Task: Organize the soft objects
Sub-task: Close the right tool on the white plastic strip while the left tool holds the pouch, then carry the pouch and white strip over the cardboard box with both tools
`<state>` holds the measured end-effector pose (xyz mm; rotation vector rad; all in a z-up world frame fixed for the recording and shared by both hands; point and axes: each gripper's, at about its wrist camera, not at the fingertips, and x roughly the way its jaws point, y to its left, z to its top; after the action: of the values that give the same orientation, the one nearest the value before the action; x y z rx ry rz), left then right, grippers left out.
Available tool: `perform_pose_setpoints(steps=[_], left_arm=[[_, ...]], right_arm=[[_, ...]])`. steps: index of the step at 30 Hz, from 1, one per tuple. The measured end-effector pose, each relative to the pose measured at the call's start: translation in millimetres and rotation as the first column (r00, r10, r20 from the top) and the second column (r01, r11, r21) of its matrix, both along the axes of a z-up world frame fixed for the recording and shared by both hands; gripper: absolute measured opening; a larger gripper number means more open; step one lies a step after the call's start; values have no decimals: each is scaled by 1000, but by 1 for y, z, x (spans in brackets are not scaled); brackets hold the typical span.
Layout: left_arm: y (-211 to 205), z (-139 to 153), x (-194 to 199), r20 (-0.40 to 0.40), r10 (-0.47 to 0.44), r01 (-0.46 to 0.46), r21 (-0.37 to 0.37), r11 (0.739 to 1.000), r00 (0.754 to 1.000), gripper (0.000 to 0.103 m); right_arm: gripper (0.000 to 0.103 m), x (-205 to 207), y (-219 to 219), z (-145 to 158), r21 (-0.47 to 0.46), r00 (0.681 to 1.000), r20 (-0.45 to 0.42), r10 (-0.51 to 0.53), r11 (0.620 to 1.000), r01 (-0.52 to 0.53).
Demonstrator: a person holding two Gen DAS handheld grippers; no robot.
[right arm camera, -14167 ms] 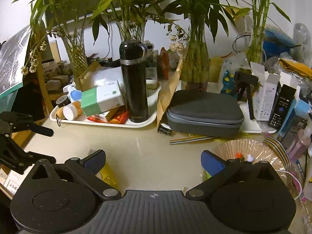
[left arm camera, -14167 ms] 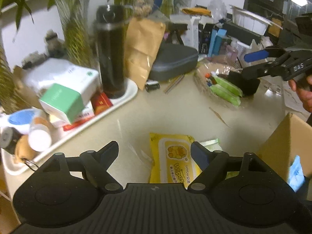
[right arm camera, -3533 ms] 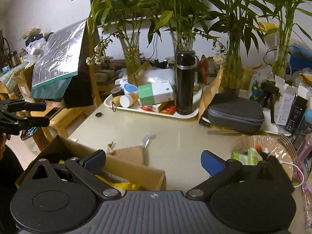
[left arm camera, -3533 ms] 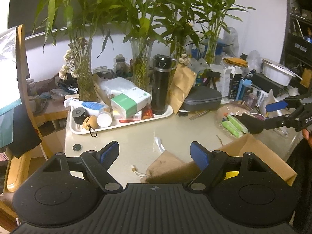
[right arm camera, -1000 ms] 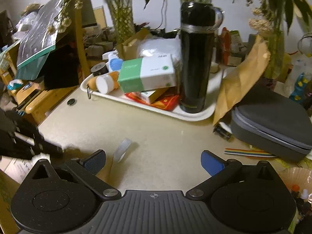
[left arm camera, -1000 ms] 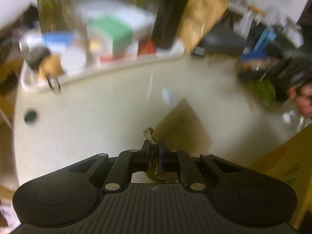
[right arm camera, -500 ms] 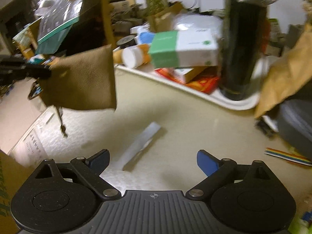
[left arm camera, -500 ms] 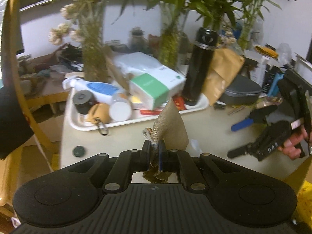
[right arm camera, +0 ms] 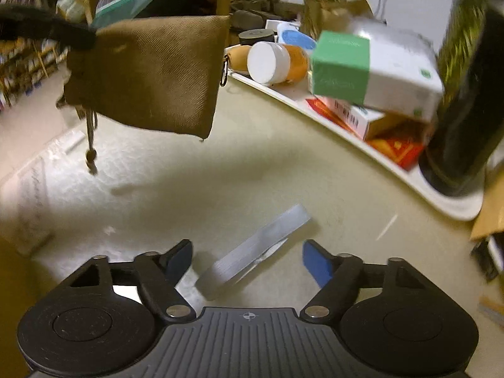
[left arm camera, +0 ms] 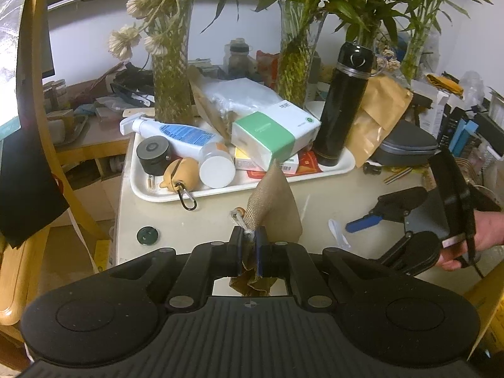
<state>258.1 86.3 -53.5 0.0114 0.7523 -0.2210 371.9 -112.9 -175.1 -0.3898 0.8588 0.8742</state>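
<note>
My left gripper (left arm camera: 249,245) is shut on the gathered neck of a brown cloth drawstring pouch (left arm camera: 274,201) and holds it in the air above the table. The pouch also shows in the right wrist view (right arm camera: 151,75), hanging at the upper left with its cord and bead dangling. My right gripper (right arm camera: 247,260) is open and low over the table, its blue-padded fingers on either side of a small clear plastic sachet (right arm camera: 255,252) lying flat. The right gripper also shows in the left wrist view (left arm camera: 371,220).
A white tray (left arm camera: 157,193) at the back holds a green and white tissue box (left arm camera: 271,132), a black flask (left arm camera: 343,100), bottles and jars. A grey case (left arm camera: 406,145) and brown paper bag (left arm camera: 378,116) stand to the right. A cardboard box edge (left arm camera: 485,289) is at the near right.
My right gripper has dropped lower and closer to the clear sachet on the table, its fingers narrowing around it. My left gripper still holds the pouch up, nearly still.
</note>
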Motion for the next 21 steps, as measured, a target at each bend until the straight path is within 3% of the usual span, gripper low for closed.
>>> perform_pose_setpoints(steps=[4, 9, 10, 21], left_arm=[[0, 0, 1, -1, 0, 0, 3, 1000, 1000, 9], [-4, 0, 1, 0, -7, 7, 2, 1000, 1000, 9], [-5, -1, 1, 0, -9, 9, 3, 1000, 1000, 9], [-9, 0, 1, 7, -18, 18, -2, 1000, 1000, 9]], right_arm=[[22, 0, -2, 5, 2, 1000, 17, -8, 1000, 7], [16, 1, -10, 7, -25, 999, 32, -41, 999, 41], [9, 4, -11, 7, -27, 999, 29, -45, 999, 45], [6, 10, -38, 43, 43, 991, 36, -125, 991, 123]])
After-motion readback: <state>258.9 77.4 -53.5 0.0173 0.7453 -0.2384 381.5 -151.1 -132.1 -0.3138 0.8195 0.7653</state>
